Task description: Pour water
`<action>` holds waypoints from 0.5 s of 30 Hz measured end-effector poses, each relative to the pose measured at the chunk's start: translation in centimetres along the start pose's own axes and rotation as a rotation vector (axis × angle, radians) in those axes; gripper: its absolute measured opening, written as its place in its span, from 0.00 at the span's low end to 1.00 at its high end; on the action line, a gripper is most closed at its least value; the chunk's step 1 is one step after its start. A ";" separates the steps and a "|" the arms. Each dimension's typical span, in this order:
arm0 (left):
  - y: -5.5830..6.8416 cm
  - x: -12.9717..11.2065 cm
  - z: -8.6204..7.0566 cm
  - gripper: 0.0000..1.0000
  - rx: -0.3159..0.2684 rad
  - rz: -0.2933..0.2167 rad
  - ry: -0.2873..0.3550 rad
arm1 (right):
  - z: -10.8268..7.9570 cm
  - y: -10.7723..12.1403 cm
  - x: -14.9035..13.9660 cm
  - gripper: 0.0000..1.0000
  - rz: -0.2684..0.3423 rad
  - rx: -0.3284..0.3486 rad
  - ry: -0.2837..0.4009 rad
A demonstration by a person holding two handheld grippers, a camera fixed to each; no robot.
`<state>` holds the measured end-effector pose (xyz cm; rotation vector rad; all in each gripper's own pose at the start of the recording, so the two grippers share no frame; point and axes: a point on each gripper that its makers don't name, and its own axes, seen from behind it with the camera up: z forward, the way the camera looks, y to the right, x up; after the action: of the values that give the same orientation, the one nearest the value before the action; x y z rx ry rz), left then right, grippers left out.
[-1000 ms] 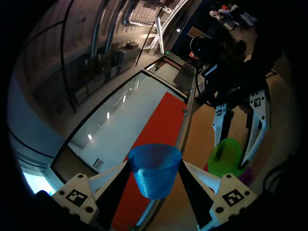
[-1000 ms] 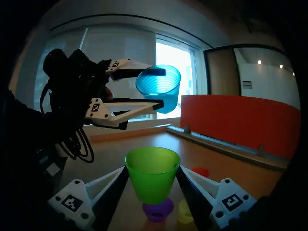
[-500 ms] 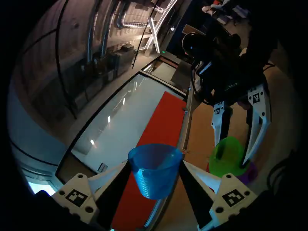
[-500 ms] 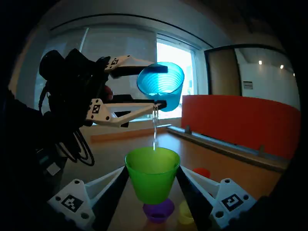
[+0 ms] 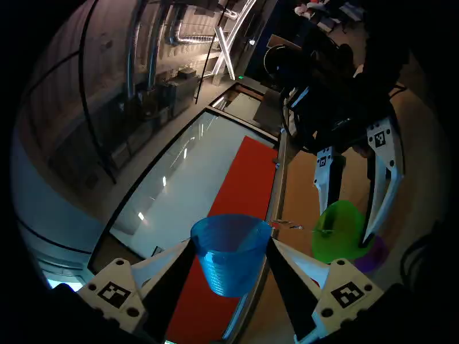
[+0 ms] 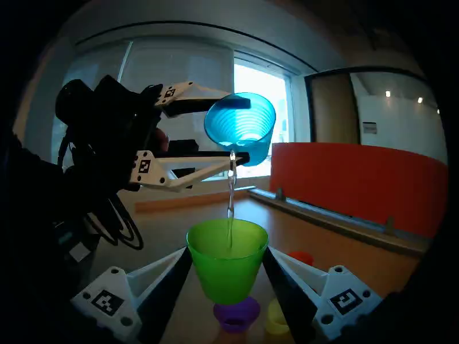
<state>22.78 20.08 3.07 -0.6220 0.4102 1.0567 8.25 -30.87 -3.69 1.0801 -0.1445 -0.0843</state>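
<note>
The green cup (image 6: 228, 266) is smooth, glossy, translucent plastic. Above it, the blue cup (image 6: 240, 127) is translucent plastic, ribbed inside. Under the green cup, the bench (image 6: 344, 252) looks like smooth wood, softly shiny; behind it, a red panel (image 6: 361, 178) looks matt.
</note>
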 end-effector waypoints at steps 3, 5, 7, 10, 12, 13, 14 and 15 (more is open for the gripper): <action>-0.1 0.1 0.0 0.84 0.001 0.010 0.001 | -0.1 0.0 0.0 0.88 -0.002 0.000 0.000; -0.1 0.2 0.0 0.85 0.002 0.018 0.003 | -0.1 0.0 0.0 0.88 -0.003 0.000 0.000; -0.1 0.2 -0.1 0.84 0.002 0.024 0.005 | -0.2 0.0 0.0 0.88 -0.003 0.000 0.000; 0.0 0.4 -0.1 0.84 0.000 0.032 0.007 | -0.2 0.1 0.0 0.88 -0.005 0.000 0.001; 0.0 0.4 -0.1 0.85 -0.001 0.039 0.007 | -0.2 0.1 0.1 0.88 -0.006 -0.001 0.002; 0.0 0.5 -0.2 0.85 -0.001 0.043 0.007 | -0.3 0.1 0.1 0.88 -0.006 -0.001 0.002; 0.0 0.5 -0.2 0.85 -0.001 0.048 0.007 | -0.3 0.1 0.1 0.88 -0.006 -0.002 0.002; 0.1 0.5 -0.2 0.85 -0.001 0.051 0.007 | -0.3 0.2 0.1 0.88 -0.006 -0.002 0.003</action>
<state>22.95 20.33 2.60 -0.6187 0.4342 1.1036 8.38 -30.54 -3.68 1.0785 -0.1385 -0.0888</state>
